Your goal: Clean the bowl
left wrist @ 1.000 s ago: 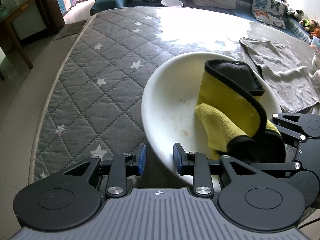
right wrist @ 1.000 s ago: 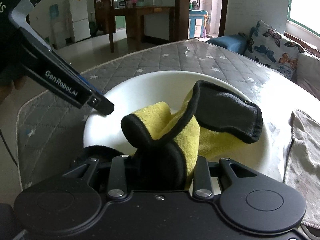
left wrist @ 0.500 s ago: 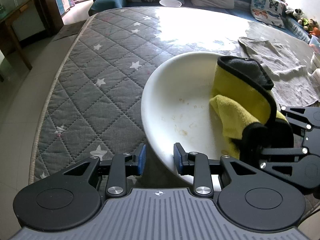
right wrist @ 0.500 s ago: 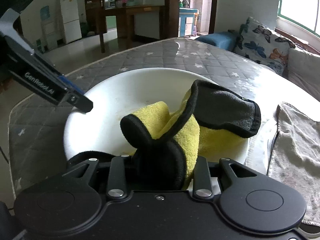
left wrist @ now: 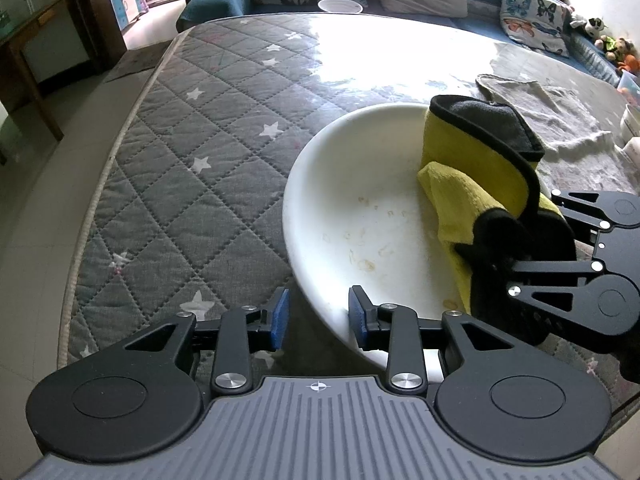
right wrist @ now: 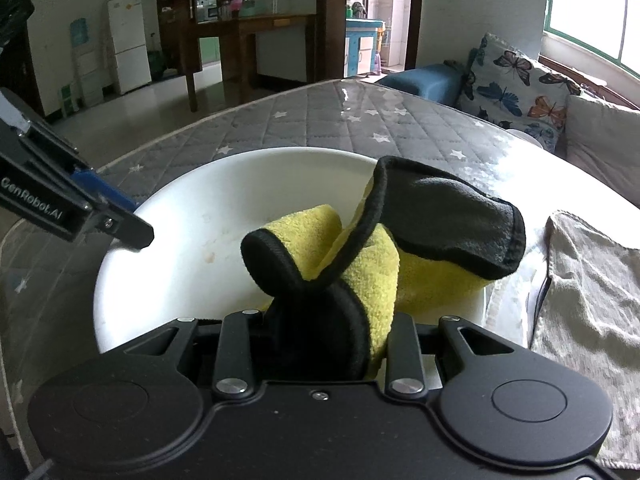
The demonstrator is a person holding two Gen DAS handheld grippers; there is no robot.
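White bowl (left wrist: 360, 216) sits on quilted grey star-print cover (left wrist: 192, 152) w/ glossy sheet over it, on what looks like a bench; hard to be sure from these views. Bowl interior shows brownish smears, lower centre.

Left tool (left wrist: 316, 316): blue-padded fingers (left wrist: 280, 316) spread apart, straddling bowl's near rim; one pad outside the rim, the other over the inside. Gap visible both sides, no clear contact w/ rim.

Right tool (right wrist: 320, 332): pinching yellow cloth (right wrist: 372, 276) w/ black trim; cloth bunched btwn the fingers, rest flopping fwd into bowl's right half. Top flap folds over, dark side out, near far-right rim.

Grey towel (left wrist: 548, 116) lies flat just right of bowl, close to rim but apart in left view. Open cover left of bowl, running to the piped edge (left wrist: 112, 160); floor beyond. Far side of cover bare and glare-lit. Small white dish (left wrist: 340, 6) at far edge, well apart. Sofa w/ butterfly cushions (right wrist: 516, 84) behind.
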